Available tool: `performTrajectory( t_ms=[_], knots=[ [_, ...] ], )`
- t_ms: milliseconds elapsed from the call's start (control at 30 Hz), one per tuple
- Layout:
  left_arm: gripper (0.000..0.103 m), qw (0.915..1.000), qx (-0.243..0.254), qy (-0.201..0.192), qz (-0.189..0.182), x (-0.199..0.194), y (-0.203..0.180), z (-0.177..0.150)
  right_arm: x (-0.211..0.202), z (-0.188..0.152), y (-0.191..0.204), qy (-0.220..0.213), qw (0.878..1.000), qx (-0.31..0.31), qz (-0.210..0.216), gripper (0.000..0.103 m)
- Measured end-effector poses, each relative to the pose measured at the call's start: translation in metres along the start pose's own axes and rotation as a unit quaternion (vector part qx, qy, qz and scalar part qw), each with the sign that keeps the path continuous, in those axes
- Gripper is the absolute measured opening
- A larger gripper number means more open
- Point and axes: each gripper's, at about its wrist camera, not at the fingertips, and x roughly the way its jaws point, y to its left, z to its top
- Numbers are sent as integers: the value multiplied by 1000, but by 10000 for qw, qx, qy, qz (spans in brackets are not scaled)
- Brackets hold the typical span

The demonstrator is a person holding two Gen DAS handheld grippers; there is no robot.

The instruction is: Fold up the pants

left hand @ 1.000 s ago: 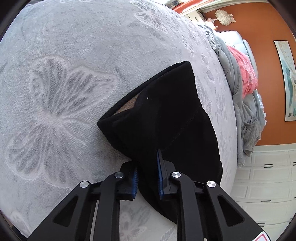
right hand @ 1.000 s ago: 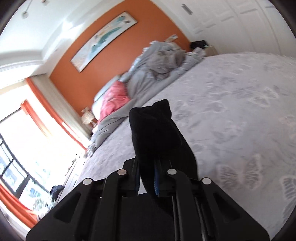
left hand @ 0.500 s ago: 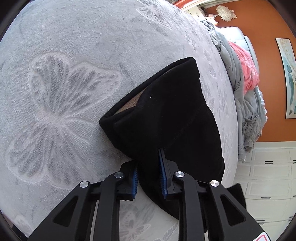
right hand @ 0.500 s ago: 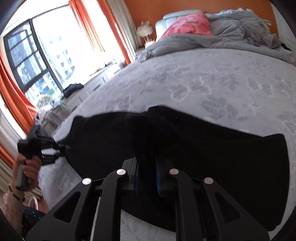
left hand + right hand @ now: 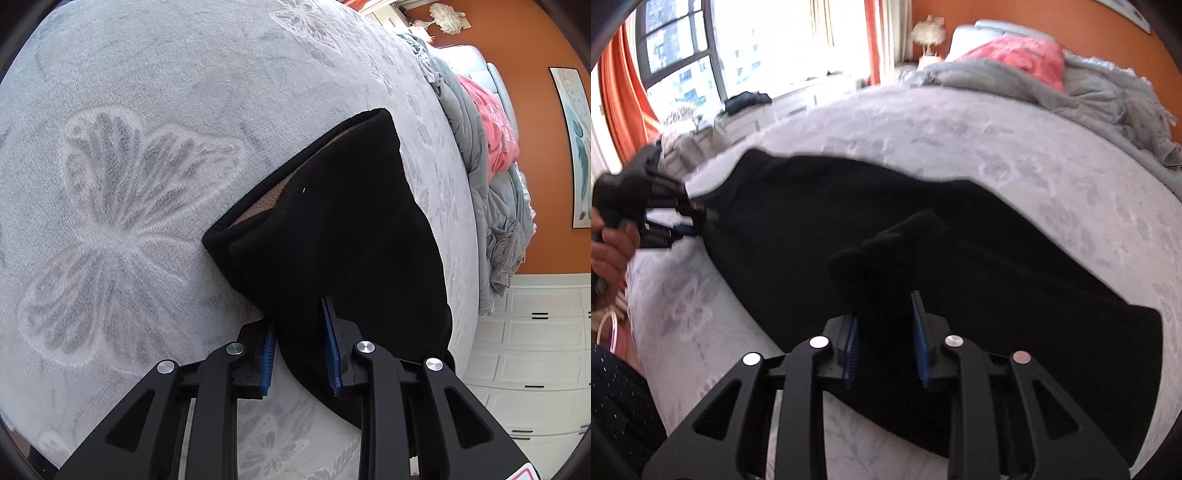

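Across our butterfly-patterned bed (image 5: 155, 155) lie the black pants (image 5: 960, 240), cloth between both our left gripper (image 5: 300, 352) and right gripper (image 5: 885, 341) fingers, just loosening.

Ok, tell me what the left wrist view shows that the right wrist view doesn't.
Left wrist only: the pants' open end with its tan lining, white drawer fronts, a framed picture.

Right wrist only: the pants' full spread, the window, orange curtains, the hand gripping the left gripper.

Both: black pants on the butterfly bedspread, fabric between blue pads, jaws just opening.
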Motion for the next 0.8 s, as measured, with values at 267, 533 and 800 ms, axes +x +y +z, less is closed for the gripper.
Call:
performTrajectory(
  t_ms=[267,533,800],
  knots=[
    [26,9999,1,99,-87,1,0,2,-120,-6,-83,-1237,9850,1174,266,72],
    [28,10000,90,21,-10,2,-3,3,-88,-114,-252,318,9251,3782,-137,75],
    [38,9993,149,-328,104,10,-21,-7,-74,-118,-239,191,9307,3630,417,21]
  ],
)
